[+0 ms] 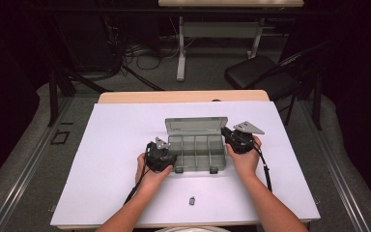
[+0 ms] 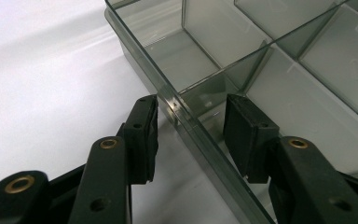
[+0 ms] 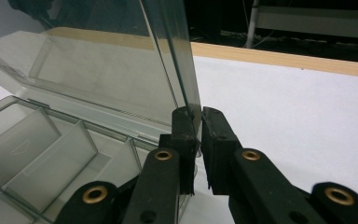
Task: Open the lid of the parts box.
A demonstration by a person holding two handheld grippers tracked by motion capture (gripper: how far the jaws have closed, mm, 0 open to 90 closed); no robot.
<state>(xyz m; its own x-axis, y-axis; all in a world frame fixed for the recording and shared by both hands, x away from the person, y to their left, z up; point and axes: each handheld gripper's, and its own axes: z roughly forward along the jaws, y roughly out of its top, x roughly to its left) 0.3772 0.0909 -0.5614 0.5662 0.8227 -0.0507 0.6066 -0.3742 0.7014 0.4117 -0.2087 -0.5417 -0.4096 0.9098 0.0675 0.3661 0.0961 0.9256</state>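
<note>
Now lid edge (image 3: 189,88) between fingers (image 3: 185,135)

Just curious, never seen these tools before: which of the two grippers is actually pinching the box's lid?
The right gripper: its jaws are clamped on the raised lid's side edge. The left gripper is open, straddling the box's wall.

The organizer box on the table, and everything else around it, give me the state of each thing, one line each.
Organizer box: open, compartments empty.
Lid: raised, standing up at the back.
Left hand-held gripper: open, jaws straddling the box's side wall, one jaw outside, one inside.
Right hand-held gripper: shut on the lid's edge.
Small dark object: lying loose on the white table, near the front edge, apart from the box.
</note>
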